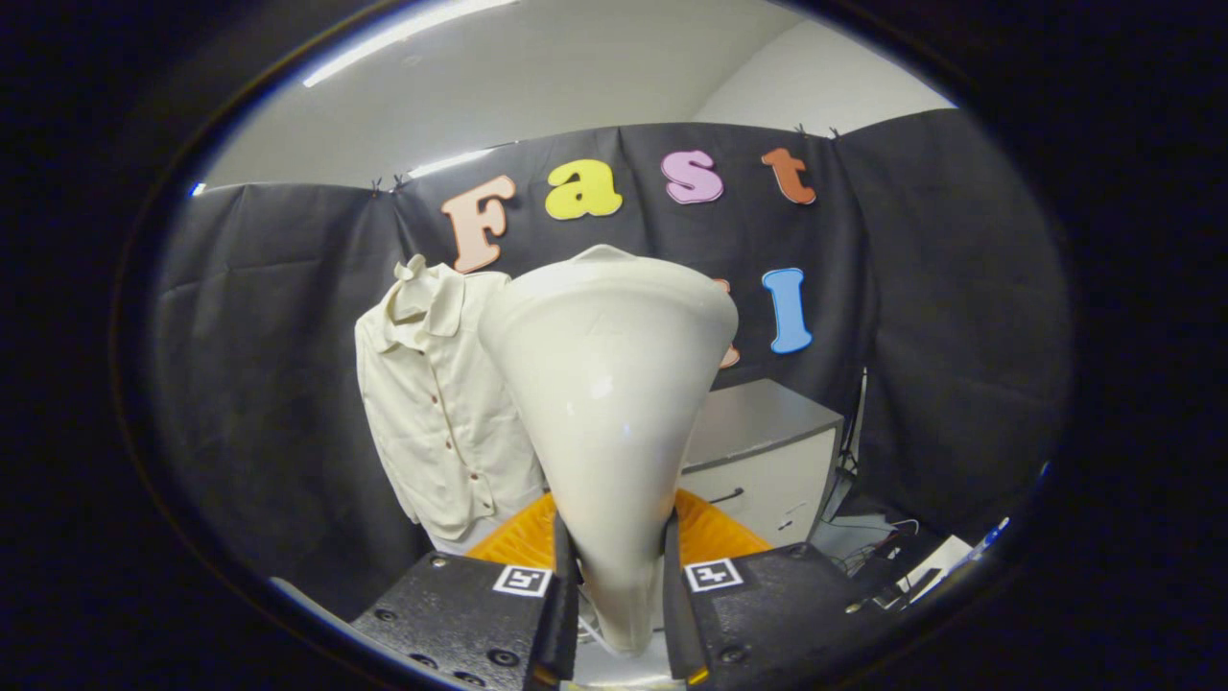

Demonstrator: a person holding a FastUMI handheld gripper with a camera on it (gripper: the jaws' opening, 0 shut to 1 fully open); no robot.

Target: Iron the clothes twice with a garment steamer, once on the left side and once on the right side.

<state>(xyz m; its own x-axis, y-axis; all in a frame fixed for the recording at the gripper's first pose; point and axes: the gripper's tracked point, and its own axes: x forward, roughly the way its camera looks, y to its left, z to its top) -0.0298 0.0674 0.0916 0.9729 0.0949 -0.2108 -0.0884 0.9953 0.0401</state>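
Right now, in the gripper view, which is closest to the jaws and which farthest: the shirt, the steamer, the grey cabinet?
1. Steamer: clamped between the gripper jaws, which press on its handle.
2. Shirt: hanging beyond, to the left of the steamer head.
3. Grey cabinet: beyond, to the right, by the back wall.
Shirt and cabinet are close to call.

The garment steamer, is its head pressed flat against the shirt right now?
No, the garment steamer, clamped between the gripper fingers, stands upright with its head beside the hanging shirt, not on it.

Cream steamer (608,384), cream shirt (436,403) with dark buttons, orange ribbed mat (715,533), grey cabinet (767,451).
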